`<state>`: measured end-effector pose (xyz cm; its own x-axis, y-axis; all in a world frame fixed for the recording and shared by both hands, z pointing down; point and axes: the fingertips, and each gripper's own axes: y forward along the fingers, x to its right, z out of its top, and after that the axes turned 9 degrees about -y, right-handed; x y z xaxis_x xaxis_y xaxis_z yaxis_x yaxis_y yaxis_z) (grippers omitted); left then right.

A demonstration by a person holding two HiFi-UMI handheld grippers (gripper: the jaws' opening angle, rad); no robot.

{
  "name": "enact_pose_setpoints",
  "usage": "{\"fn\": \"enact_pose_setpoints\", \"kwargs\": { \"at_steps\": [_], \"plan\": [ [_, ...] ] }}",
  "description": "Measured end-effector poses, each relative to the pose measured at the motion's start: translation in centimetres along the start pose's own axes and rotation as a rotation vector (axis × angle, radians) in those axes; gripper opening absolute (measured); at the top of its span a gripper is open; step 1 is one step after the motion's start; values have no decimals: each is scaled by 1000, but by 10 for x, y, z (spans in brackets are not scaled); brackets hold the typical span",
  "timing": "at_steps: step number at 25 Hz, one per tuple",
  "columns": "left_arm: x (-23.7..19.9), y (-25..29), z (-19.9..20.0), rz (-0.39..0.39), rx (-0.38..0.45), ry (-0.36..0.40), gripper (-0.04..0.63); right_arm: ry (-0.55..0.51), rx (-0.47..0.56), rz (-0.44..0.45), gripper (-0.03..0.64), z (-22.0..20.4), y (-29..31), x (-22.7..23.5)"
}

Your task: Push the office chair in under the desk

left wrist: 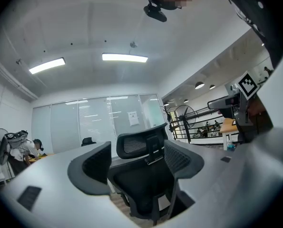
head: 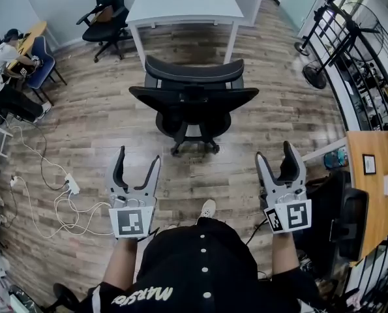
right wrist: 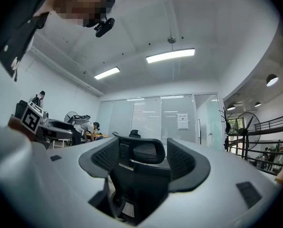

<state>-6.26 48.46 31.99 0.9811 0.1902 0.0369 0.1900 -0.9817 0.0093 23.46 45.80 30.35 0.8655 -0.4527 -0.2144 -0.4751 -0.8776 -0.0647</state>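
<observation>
A black mesh office chair (head: pixel 192 100) stands on the wood floor with its back and headrest toward me, just short of the white desk (head: pixel 184 2) behind it. Both grippers are held low in front of me, well clear of the chair. My left gripper (head: pixel 138 156) is open with nothing between its jaws, and so is my right gripper (head: pixel 275 154). In the left gripper view the chair (left wrist: pixel 148 144) shows in the gap of the left gripper (left wrist: pixel 137 165). The right gripper view frames the chair (right wrist: pixel 148 152) between the pads of the right gripper (right wrist: pixel 143 164).
A second black chair (head: pixel 105 15) stands at the back left. A blue chair (head: pixel 42 62) and a seated person are at the left. A power strip with cables (head: pixel 70 184) lies on the floor at my left. Fans (head: pixel 324 57), a railing and a wooden desk (head: pixel 373 175) line the right.
</observation>
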Motion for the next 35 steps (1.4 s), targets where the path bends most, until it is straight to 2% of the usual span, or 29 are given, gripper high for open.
{"fn": "enact_pose_setpoints", "kwargs": {
  "at_steps": [1,3,13,17,25,29,33,35],
  "plan": [
    [-1,2,-2,1,-10,0,359,-3,0,6,316,0,2,0],
    [-3,5,-4,4,-25,-2,373,-5,-5,18,319,-2,5,0],
    [4,25,-11,6,-48,31,373,-10,-19,59,319,-15,27,17],
    [13,38,-12,-4,-55,15,373,-30,-11,85,319,-20,38,26],
    [25,59,-8,6,-51,77,374,-26,-31,137,319,-32,57,42],
    [26,65,-11,5,-67,83,374,-21,-49,150,318,-40,63,46],
    [20,77,-17,-20,-93,164,374,-80,-81,191,319,-48,78,40],
    [13,85,-23,-31,-110,181,374,-119,-100,219,319,-54,86,34]
  ]
}}
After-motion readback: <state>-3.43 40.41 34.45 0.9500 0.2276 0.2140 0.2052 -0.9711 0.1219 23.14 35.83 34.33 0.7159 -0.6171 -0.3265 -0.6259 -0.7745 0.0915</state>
